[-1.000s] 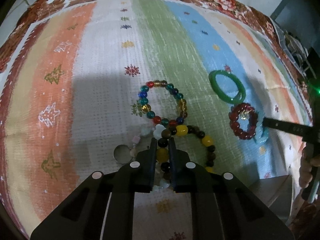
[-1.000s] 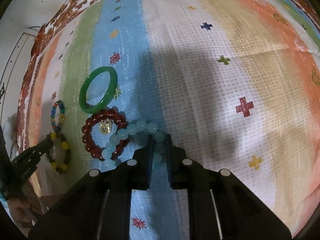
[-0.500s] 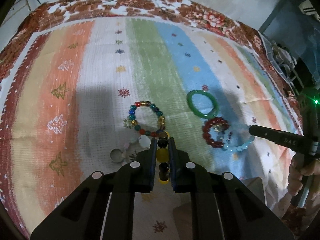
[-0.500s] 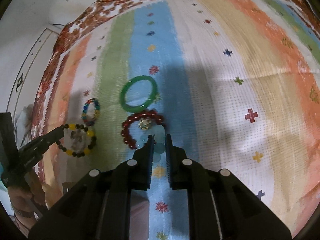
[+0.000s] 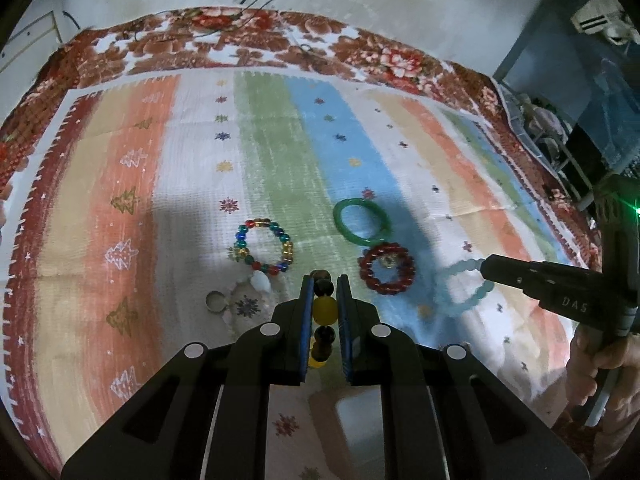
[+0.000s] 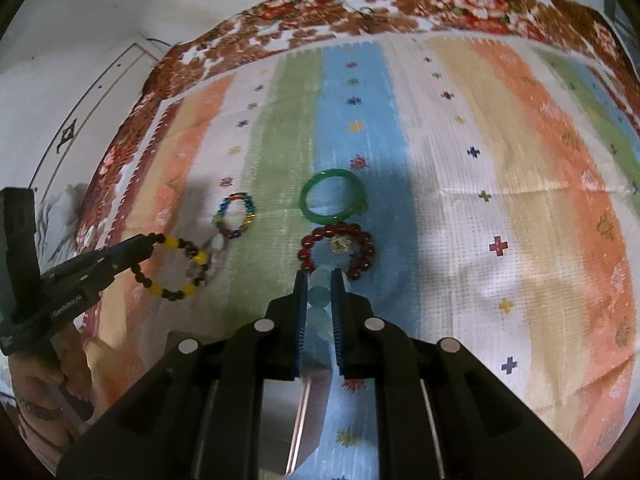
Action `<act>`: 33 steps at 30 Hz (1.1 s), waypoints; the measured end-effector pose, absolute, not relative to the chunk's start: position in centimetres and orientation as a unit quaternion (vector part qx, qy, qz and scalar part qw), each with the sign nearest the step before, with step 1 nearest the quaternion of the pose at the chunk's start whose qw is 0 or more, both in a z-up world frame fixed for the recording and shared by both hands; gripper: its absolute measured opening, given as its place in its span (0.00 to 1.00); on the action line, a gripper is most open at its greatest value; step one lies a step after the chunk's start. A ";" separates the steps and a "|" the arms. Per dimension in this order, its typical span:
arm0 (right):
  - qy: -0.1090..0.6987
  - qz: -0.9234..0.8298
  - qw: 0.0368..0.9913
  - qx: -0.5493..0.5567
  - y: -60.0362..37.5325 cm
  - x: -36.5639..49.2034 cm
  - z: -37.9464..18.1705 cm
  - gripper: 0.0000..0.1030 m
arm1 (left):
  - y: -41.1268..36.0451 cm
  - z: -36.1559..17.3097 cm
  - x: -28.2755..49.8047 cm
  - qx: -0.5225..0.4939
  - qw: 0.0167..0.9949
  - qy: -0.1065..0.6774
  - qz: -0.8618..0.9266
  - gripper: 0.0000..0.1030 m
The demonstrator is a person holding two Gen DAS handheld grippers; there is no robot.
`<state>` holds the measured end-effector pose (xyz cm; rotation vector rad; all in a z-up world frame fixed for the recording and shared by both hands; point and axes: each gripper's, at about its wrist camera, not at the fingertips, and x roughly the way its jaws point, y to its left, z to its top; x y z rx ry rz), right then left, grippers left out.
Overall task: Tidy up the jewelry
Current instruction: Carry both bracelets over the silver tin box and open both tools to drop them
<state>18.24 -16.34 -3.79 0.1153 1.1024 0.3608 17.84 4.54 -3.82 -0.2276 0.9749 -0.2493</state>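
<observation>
My left gripper (image 5: pixel 324 280) is shut on a yellow and dark bead bracelet (image 5: pixel 323 312) and holds it above the striped cloth; the bracelet also shows in the right wrist view (image 6: pixel 176 266). My right gripper (image 6: pixel 320 274) is shut on a pale blue bead bracelet (image 6: pixel 320 294), which hangs from it in the left wrist view (image 5: pixel 466 288). On the cloth lie a green bangle (image 5: pixel 362 222), a dark red bead bracelet (image 5: pixel 386 268), a multicoloured bead bracelet (image 5: pixel 266 246) and a pale necklace with a ring (image 5: pixel 232 296).
A grey box (image 6: pixel 292 424) sits low under the grippers; in the left wrist view its edge (image 5: pixel 360 420) shows too. A floral blanket (image 5: pixel 240 40) borders the striped cloth (image 5: pixel 180 160). Dark furniture (image 5: pixel 580 100) stands at the far right.
Both grippers have lifted and pulled back with their bracelets. The yellow and dark bracelet and the pale blue bracelet have left the cloth; the other pieces have stayed put.
</observation>
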 end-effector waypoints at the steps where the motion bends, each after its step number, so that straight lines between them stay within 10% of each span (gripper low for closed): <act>1: 0.517 0.177 0.836 0.055 -16.1 17.8 -3.3 0.13 | 4.4 -3.5 17.4 -0.109 0.871 0.463 -0.121 0.11; 29: 0.546 0.251 0.798 0.043 -12.1 9.6 -3.7 0.14 | 0.4 -3.2 9.2 -0.088 0.863 0.468 -0.168 0.11; 33: 0.543 0.234 0.806 0.044 -12.6 10.1 -3.8 0.45 | 0.6 -3.3 9.5 -0.082 0.867 0.467 -0.153 0.32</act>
